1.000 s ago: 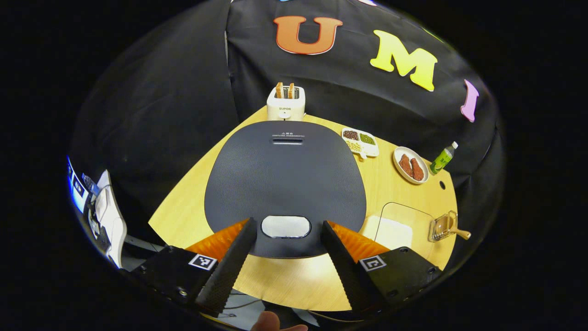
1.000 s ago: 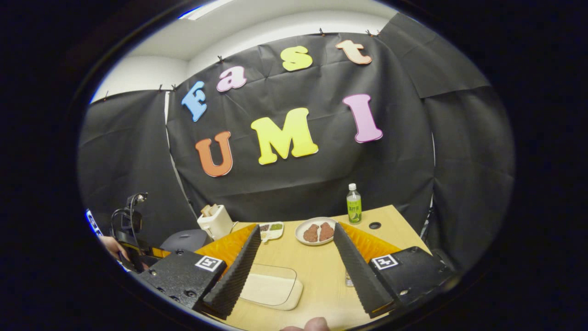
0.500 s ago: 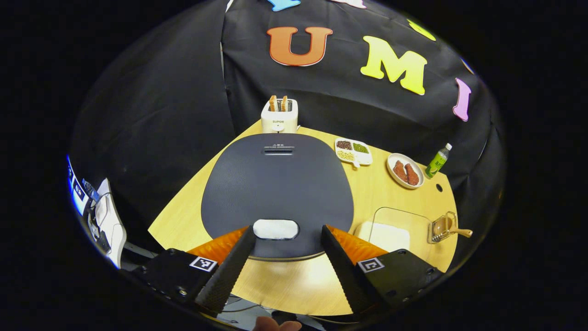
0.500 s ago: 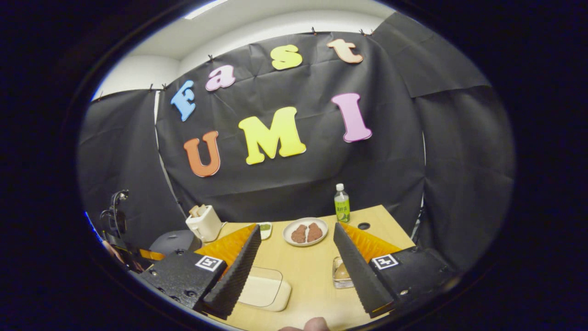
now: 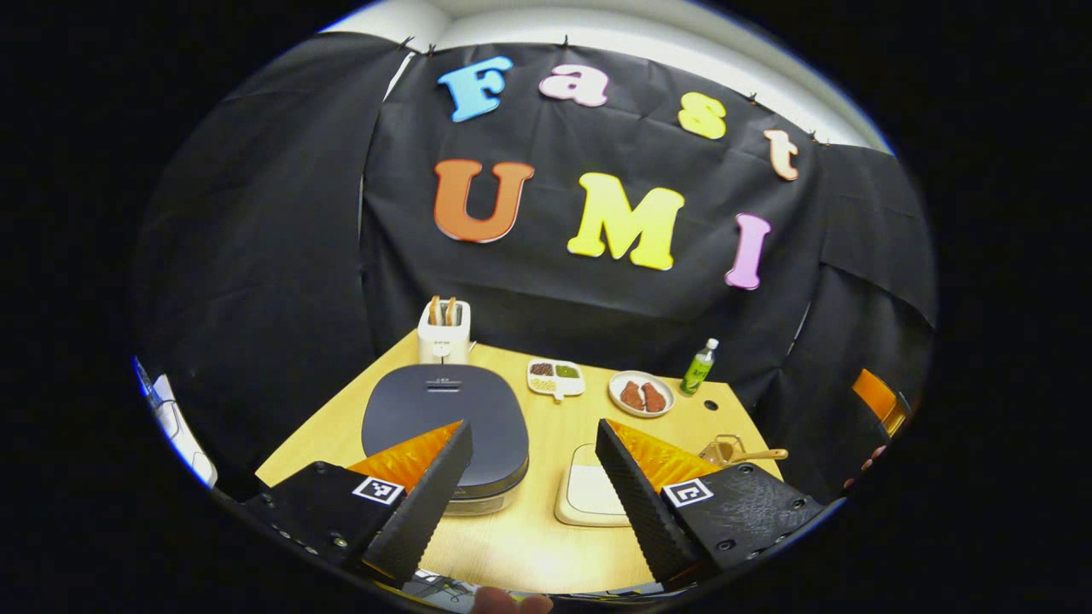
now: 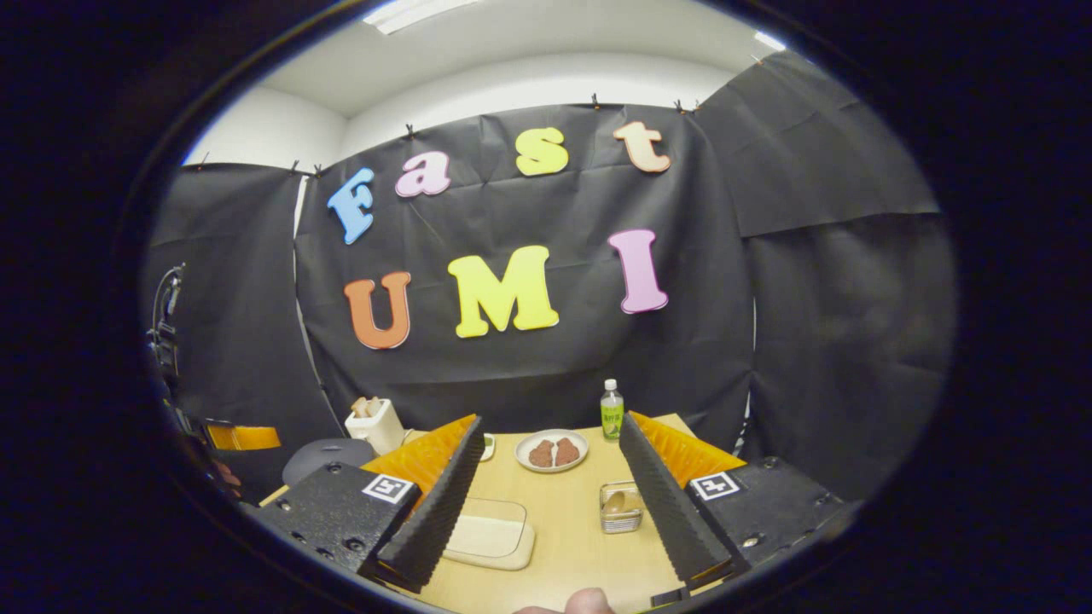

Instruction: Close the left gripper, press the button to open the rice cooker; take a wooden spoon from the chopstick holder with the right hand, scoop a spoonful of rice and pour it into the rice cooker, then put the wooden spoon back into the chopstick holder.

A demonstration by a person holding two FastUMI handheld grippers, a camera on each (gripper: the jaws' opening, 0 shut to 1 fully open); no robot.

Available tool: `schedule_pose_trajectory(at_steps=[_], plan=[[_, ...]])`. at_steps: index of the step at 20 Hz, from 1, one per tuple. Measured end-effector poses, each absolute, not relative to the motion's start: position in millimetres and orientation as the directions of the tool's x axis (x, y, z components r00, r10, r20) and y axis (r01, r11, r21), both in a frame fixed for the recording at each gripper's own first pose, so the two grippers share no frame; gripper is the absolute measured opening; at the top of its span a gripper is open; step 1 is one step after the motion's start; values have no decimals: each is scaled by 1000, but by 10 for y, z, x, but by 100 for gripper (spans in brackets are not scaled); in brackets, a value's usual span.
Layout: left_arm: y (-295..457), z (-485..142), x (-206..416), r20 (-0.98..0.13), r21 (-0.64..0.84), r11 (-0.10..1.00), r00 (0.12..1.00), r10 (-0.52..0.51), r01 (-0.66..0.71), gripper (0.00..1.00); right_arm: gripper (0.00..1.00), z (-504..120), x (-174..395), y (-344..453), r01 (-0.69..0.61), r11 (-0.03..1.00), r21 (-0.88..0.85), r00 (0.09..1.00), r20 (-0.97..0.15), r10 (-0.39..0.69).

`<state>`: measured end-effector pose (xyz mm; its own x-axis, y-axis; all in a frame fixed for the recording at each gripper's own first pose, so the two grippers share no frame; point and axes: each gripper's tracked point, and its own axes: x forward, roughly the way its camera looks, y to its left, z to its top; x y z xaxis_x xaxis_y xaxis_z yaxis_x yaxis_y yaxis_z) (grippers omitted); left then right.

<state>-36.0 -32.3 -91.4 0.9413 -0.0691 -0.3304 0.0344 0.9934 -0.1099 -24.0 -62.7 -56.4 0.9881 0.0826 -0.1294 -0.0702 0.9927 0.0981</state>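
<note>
Both tools hang above the counter (image 5: 529,546) with fingers spread wide, holding nothing. The rice cooker (image 5: 444,422), lid down, sits just beyond the left tool (image 5: 529,486). The wooden spoon (image 5: 751,454) rests in the chopstick holder (image 6: 620,506), before the right tool (image 6: 550,503), probably for easy reach.

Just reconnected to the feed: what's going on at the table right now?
Nothing is being handled. Both the left gripper and the right gripper are held open above the table's near edge. The rice cooker is closed. The wooden spoon sits in the chopstick holder, beside the container of rice.
</note>
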Motion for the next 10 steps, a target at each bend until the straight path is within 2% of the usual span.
schedule_pose_trajectory(at_steps=[1,6,10], plan=[[-394,-814,-476,-297,-105,993,951,-86,58,95,100,-493,-378,-610,-59,994,91,990,-120,70],[-640,-532,-1084,-163,-99,986,976,-147,132,95,100,-300,-1079,-521,-26,998,51,996,-84,31],[-644,-450,-1491,-107,-54,991,986,-131,126,94,100,-272,-1452,-428,-2,999,34,996,-87,5]])
